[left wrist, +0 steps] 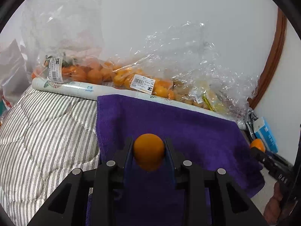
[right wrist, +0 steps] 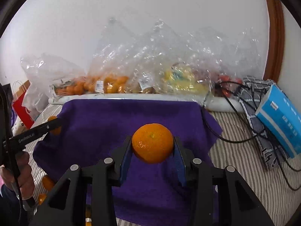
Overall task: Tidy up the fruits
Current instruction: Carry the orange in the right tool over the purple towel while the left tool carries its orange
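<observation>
My left gripper (left wrist: 149, 148) is shut on a small smooth orange fruit (left wrist: 149, 150), held above the purple towel (left wrist: 188, 131). My right gripper (right wrist: 152, 146) is shut on a mandarin (right wrist: 152, 143) above the same towel (right wrist: 112, 116). The right gripper with its mandarin (left wrist: 257, 145) shows at the right edge of the left wrist view. The left gripper with its fruit (right wrist: 54, 125) shows at the left of the right wrist view. Clear plastic bags of orange fruit (left wrist: 94, 73) and other fruit (right wrist: 180, 82) lie along the wall on a white box (left wrist: 75, 89).
The towel lies on a striped bedspread (left wrist: 47, 122). A blue tissue box (right wrist: 282, 120), a patterned cloth and black cables (right wrist: 235, 101) lie right. A red paper bag (right wrist: 22, 111) stands left. Loose oranges (right wrist: 47, 183) lie by the towel's near left.
</observation>
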Tool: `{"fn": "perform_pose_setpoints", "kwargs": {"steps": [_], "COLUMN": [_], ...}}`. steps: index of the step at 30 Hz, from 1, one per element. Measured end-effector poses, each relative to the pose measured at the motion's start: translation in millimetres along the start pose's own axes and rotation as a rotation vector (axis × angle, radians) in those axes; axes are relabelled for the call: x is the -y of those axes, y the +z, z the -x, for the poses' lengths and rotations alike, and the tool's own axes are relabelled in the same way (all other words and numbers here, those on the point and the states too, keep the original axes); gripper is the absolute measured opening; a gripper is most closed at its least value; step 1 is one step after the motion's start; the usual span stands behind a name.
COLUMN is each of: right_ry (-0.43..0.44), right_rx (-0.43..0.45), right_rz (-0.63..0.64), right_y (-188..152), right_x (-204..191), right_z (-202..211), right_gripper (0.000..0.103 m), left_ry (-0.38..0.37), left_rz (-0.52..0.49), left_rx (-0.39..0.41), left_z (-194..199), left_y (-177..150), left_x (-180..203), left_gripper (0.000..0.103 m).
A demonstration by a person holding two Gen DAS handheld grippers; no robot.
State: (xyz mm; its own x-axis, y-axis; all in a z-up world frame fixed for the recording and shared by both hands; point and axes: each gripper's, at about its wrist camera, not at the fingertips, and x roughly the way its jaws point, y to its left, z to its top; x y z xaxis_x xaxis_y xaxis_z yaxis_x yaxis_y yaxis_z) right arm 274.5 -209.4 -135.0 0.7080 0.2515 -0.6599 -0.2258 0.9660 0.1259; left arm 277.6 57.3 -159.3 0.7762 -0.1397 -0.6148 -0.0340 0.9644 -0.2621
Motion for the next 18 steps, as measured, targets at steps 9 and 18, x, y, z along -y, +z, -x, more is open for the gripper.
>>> {"fn": "perform_pose_setpoints", "kwargs": {"steps": [9,18], "right_ry": [-0.008,-0.006], "right_rx": [-0.009,-0.050], "right_rz": [-0.017,-0.019], "right_y": [-4,-11], "right_x": [6,7], "right_z": [-9,-23], "right_gripper": [0.042,0.042], "left_ry": [-0.016,-0.016], "left_rz": [-0.004,-0.045], "left_rx": [-0.005,-0.022], "left_z": [-5,-12], "left_y": [-5,-10], "left_x": [1,7], "left_gripper": [0.030,0.030]}}
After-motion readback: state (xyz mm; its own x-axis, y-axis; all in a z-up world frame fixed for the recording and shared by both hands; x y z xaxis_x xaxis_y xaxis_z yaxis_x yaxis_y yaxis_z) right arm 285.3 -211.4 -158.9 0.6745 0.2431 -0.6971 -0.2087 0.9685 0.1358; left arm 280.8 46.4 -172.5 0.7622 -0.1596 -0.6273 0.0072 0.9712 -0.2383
